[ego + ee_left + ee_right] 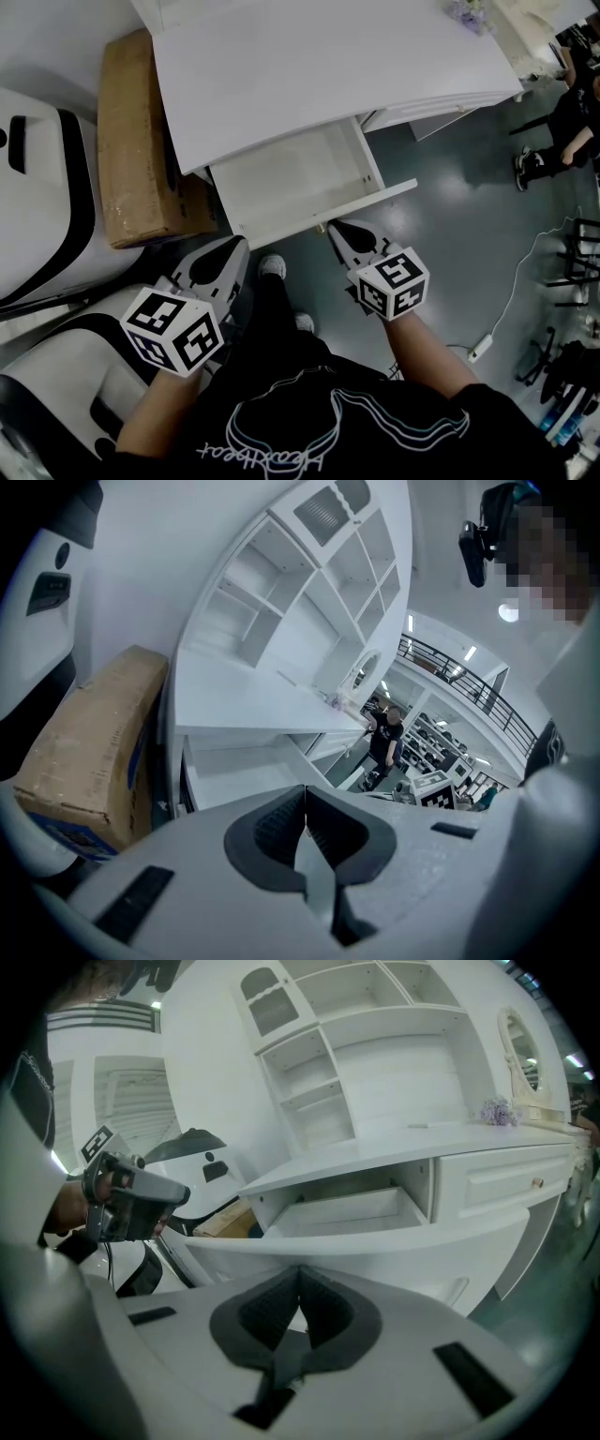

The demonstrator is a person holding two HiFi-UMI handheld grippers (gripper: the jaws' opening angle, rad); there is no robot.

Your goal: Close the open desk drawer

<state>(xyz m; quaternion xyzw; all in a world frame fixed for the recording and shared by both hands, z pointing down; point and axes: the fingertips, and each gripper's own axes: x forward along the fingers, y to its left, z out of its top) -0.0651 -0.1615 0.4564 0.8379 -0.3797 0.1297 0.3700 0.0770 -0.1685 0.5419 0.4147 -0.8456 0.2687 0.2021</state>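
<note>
The white desk [309, 66] has one drawer [291, 173] pulled out, empty inside, its front panel [323, 211] facing me. My right gripper [336, 229] is shut and empty, its tip right at the middle of that front panel; contact cannot be told. In the right gripper view the shut gripper [300, 1283] points at the drawer front [375, 1260], which fills the view below the open drawer [347, 1211]. My left gripper [234, 248] is shut, holds nothing and hangs just short of the drawer's left corner. In the left gripper view the gripper [305, 803] sits below the drawer [239, 766].
A cardboard box [136, 141] stands left of the desk, with a white rounded machine [37, 187] beyond it. Purple flowers [469, 14] sit on the desk's right end. A person [562, 122] stands at the far right. A cable and power strip [480, 349] lie on the floor.
</note>
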